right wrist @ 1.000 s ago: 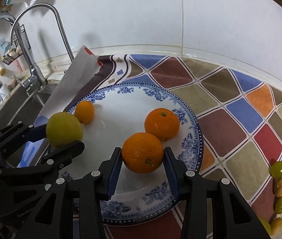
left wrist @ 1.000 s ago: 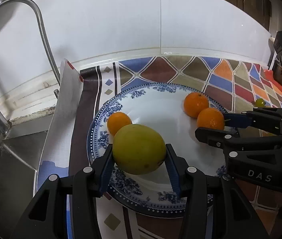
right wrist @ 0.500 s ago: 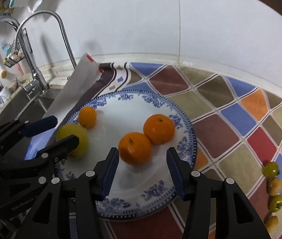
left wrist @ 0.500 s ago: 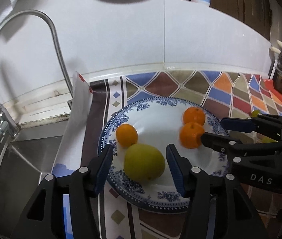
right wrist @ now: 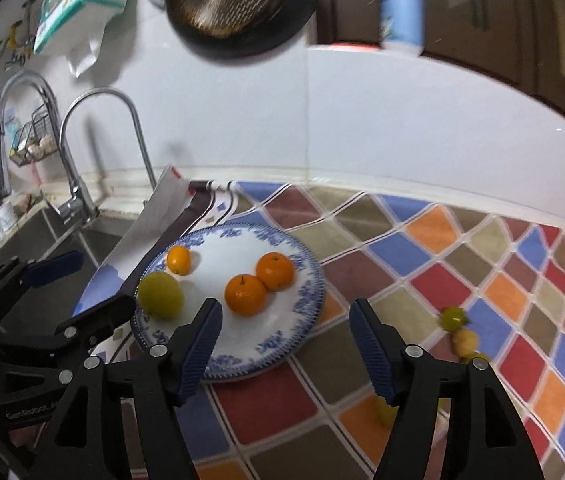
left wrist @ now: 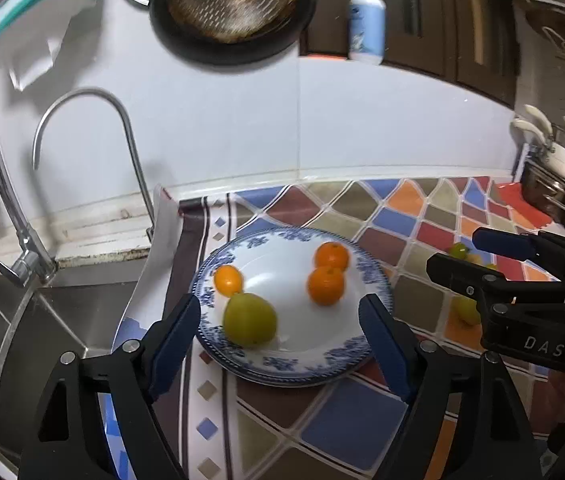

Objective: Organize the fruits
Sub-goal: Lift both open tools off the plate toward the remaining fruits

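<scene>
A blue-and-white plate (left wrist: 294, 368) (right wrist: 306, 304) sits on the patterned mat. On it lie a yellow-green fruit (left wrist: 249, 320) (right wrist: 160, 295), a small orange (left wrist: 228, 280) (right wrist: 178, 260) and two larger oranges (left wrist: 325, 285) (right wrist: 245, 294), touching each other. My left gripper (left wrist: 282, 340) is open and empty, raised in front of the plate. My right gripper (right wrist: 284, 344) is open and empty, raised at the plate's near right edge. Several small green and yellow fruits (right wrist: 453, 318) lie on the mat to the right.
A sink (left wrist: 22, 320) with a curved tap (left wrist: 82, 98) lies to the left. The white wall (left wrist: 322, 128) stands behind, with a pan (left wrist: 234, 4) and a soap bottle (left wrist: 367, 20) above. A white paper (right wrist: 154, 220) leans by the plate.
Both grippers let go of their fruits, opened wide and pulled back and up from the plate. The yellow-green fruit and the orange now rest on the plate.
</scene>
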A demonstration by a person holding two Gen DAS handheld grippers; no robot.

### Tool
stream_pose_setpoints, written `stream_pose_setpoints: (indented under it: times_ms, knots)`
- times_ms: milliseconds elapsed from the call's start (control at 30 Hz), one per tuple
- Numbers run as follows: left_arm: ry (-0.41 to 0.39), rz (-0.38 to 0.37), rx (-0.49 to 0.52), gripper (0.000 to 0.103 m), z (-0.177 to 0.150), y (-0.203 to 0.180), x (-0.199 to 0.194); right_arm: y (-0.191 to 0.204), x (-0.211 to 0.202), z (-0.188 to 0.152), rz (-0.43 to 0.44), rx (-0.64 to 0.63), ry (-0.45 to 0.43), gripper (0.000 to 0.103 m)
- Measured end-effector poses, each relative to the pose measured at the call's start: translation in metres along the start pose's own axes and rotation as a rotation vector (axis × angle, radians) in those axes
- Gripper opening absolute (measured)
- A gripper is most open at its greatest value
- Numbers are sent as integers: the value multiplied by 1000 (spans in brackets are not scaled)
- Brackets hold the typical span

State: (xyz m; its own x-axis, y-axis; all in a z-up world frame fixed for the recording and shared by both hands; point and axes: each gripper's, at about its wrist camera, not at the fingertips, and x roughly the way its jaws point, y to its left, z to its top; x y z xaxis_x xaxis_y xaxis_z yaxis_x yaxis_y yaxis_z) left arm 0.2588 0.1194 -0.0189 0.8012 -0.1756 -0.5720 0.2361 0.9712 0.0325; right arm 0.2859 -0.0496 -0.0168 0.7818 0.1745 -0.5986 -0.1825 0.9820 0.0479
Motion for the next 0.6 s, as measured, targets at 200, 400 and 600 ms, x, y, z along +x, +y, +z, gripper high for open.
stream_pose_setpoints:
  times_ms: [200,400,600]
  knots:
    - [-52,-15,22,87,0,-21,-27,-13,-37,-11,-34,16,-33,74]
    - [-80,-32,36,95,0,-42,-44,-26,-65,-24,-74,41,-53,76]
    - [-95,-61,62,97,-1,-69,-50,-43,-85,-36,-107,60,-66,76]
